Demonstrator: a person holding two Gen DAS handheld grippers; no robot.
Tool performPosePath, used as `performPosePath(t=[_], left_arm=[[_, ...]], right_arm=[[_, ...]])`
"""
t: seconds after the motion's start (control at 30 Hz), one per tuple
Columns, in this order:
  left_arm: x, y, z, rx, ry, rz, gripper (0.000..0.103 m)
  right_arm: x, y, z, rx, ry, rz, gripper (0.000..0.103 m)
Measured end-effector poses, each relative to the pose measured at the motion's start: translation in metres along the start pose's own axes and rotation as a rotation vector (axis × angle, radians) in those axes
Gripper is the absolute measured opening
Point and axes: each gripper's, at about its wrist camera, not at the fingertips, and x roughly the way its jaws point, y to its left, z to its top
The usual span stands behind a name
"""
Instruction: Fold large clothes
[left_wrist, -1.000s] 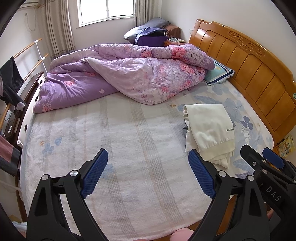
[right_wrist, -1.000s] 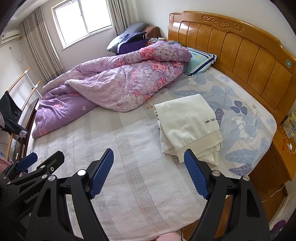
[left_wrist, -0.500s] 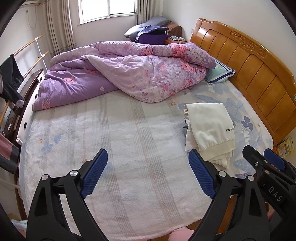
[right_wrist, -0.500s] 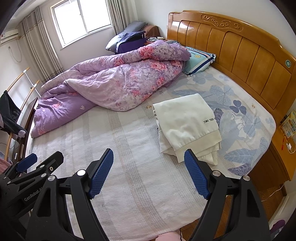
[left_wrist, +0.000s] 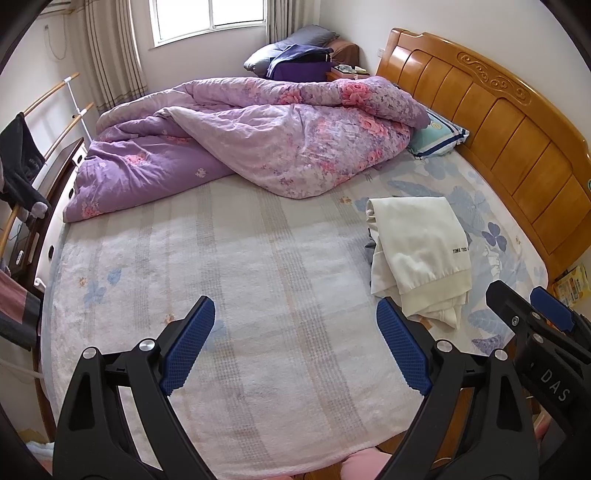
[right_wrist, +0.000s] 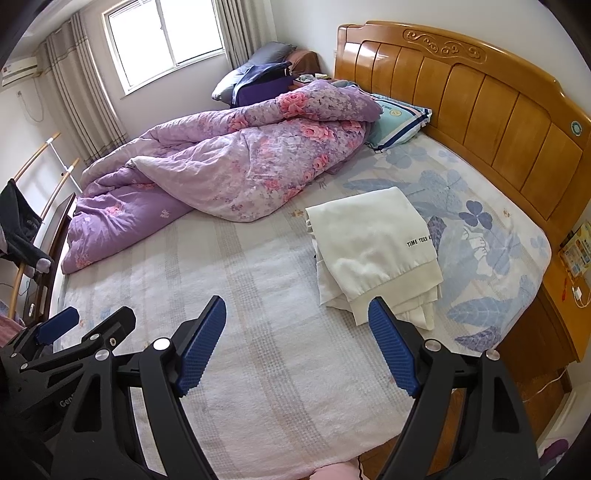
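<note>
A cream folded garment (left_wrist: 417, 251) with small black lettering lies on the right side of the bed, on top of other pale clothes; it also shows in the right wrist view (right_wrist: 373, 247). My left gripper (left_wrist: 295, 347) is open and empty, held above the bed's near edge, left of the garment. My right gripper (right_wrist: 295, 343) is open and empty, also above the near edge, with its right fingertip (right_wrist: 391, 354) near the garment's lower hem. The right gripper shows at the right edge of the left wrist view (left_wrist: 535, 332).
A crumpled purple floral quilt (left_wrist: 258, 140) covers the far half of the bed. A wooden headboard (left_wrist: 498, 122) runs along the right. A blue-trimmed pillow (right_wrist: 399, 122) lies by it. A clothes rack (left_wrist: 22, 158) stands at the left. A pale striped blanket (left_wrist: 240, 277) covers the bed.
Both grippers have drifted slightly, so the bed and garment sit a little lower in view. Both stay open. The garment has not moved.
</note>
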Motion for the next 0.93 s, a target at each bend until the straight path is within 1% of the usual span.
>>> performPosePath(t=[0.73, 0.93], left_arm=[[0.0016, -0.0067, 0.0033, 0.020, 0.007, 0.008, 0.090], [0.0045, -0.0060, 0.0068, 0.026, 0.013, -0.005, 0.090]], right_arm=[[0.0006, -0.0043, 0.0006, 0.026, 0.000, -0.017, 0.076], [-0.0005, -0.0045, -0.0001, 0.031, 0.001, -0.021, 0.076]])
